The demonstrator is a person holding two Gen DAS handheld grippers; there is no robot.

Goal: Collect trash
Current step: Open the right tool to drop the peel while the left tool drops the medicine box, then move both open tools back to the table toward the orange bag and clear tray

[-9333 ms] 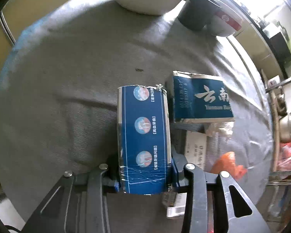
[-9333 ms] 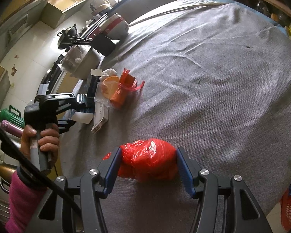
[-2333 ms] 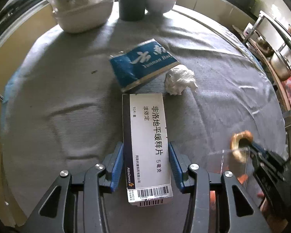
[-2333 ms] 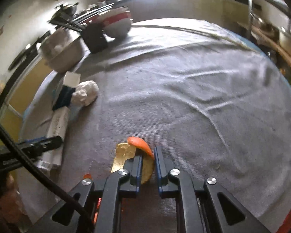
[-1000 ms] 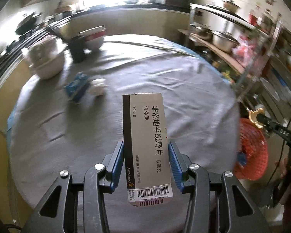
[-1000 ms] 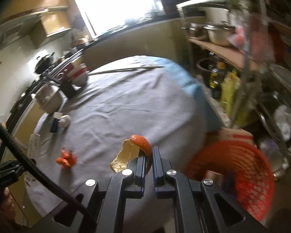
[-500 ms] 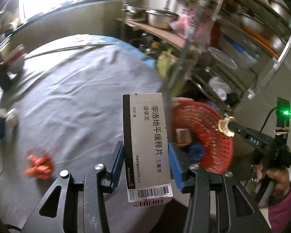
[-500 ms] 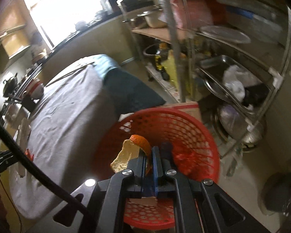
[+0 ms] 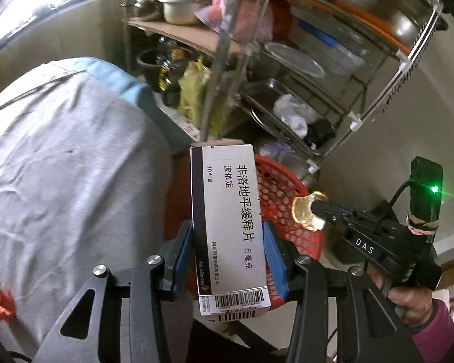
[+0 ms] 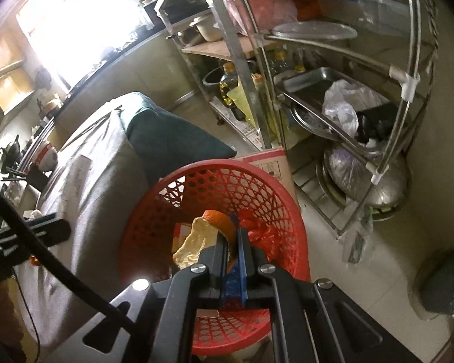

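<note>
Trash is partly binned: your right gripper pinches orange peel over the red basket, your left gripper clamps the medicine box beside it, and red scraps remain at eight o'clock on the table.

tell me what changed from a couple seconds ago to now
Both grippers swung from over the grey-clothed table to the red basket on the floor. The left gripper still clamps the white medicine box, and the right gripper still pinches the orange peel, now above the basket. Nothing has been let go.
</note>
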